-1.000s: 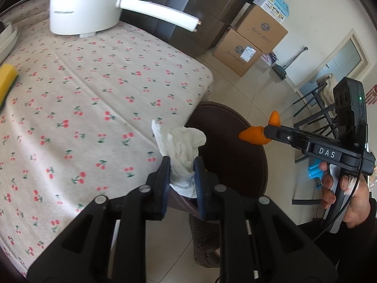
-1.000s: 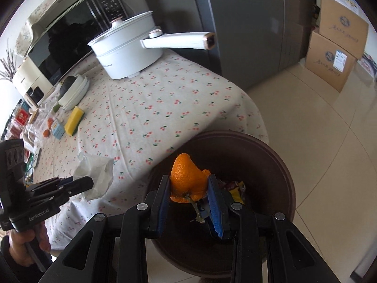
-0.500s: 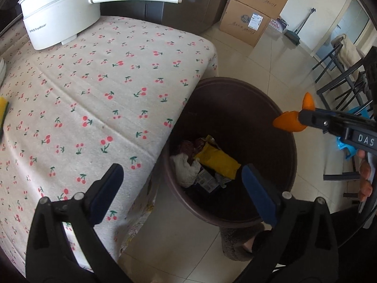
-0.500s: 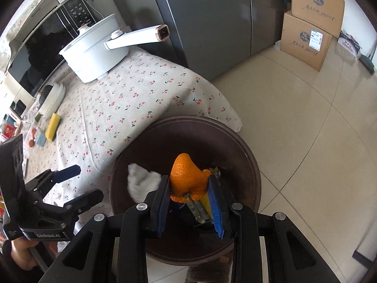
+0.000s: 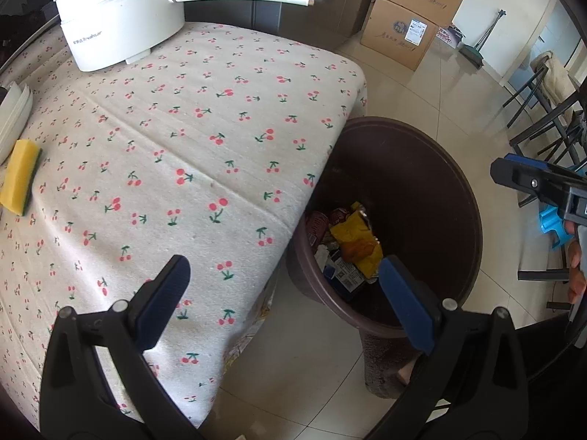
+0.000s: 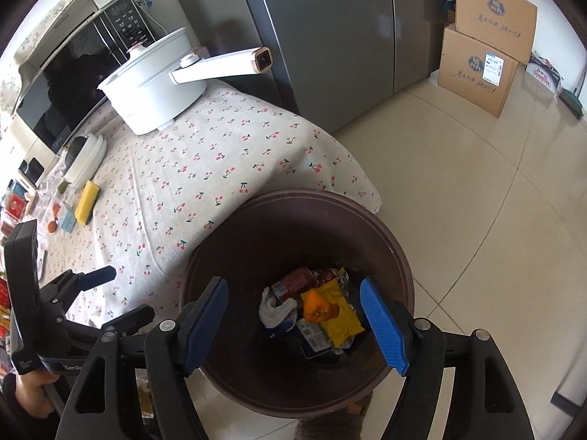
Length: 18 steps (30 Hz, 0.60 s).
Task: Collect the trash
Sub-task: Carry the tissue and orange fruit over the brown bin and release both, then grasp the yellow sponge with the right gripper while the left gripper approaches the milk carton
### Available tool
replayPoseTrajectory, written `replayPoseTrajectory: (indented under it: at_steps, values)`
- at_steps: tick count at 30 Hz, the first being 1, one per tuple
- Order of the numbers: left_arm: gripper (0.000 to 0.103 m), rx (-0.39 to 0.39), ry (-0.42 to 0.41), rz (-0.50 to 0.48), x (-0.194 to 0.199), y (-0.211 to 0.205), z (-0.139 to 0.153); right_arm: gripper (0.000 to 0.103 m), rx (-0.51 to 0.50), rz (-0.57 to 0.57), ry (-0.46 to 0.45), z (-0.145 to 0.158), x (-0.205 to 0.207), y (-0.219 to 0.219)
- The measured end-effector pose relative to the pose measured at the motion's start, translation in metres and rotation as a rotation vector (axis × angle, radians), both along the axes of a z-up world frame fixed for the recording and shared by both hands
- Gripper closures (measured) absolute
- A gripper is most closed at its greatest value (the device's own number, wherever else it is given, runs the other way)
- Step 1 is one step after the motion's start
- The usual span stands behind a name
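Cherry-print tablecloth [image 5: 190, 139] beside trash bin [image 6: 400, 256]; orange peel [image 6: 317, 306] inside, both hand-held grippers wide open, empty.

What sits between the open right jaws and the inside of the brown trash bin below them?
Nothing visible does. The right gripper hangs open above the trash bin, and the orange peel and crumpled tissue already lie inside, on the yellow wrapper and cans. The left gripper is open beside the bin.
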<state>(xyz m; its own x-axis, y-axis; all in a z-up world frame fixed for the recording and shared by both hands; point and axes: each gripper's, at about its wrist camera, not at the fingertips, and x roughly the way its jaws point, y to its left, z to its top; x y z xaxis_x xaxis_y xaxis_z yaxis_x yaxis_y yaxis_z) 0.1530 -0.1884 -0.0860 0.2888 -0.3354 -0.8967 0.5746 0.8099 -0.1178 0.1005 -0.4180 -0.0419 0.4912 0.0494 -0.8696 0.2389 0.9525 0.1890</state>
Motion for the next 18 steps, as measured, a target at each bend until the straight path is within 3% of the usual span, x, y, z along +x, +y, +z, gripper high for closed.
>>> replayPoseTrajectory:
  at_steps: [11, 18]
  values:
    - [0.001, -0.012, -0.014, 0.103, 0.013, 0.040, 0.011, 0.021, 0.015, 0.003, 0.022, -0.006, 0.010, 0.004]
    - [0.001, -0.035, -0.007, 0.246, 0.029, 0.102, 0.020, 0.021, 0.011, 0.038, 0.014, -0.002, 0.030, 0.033]
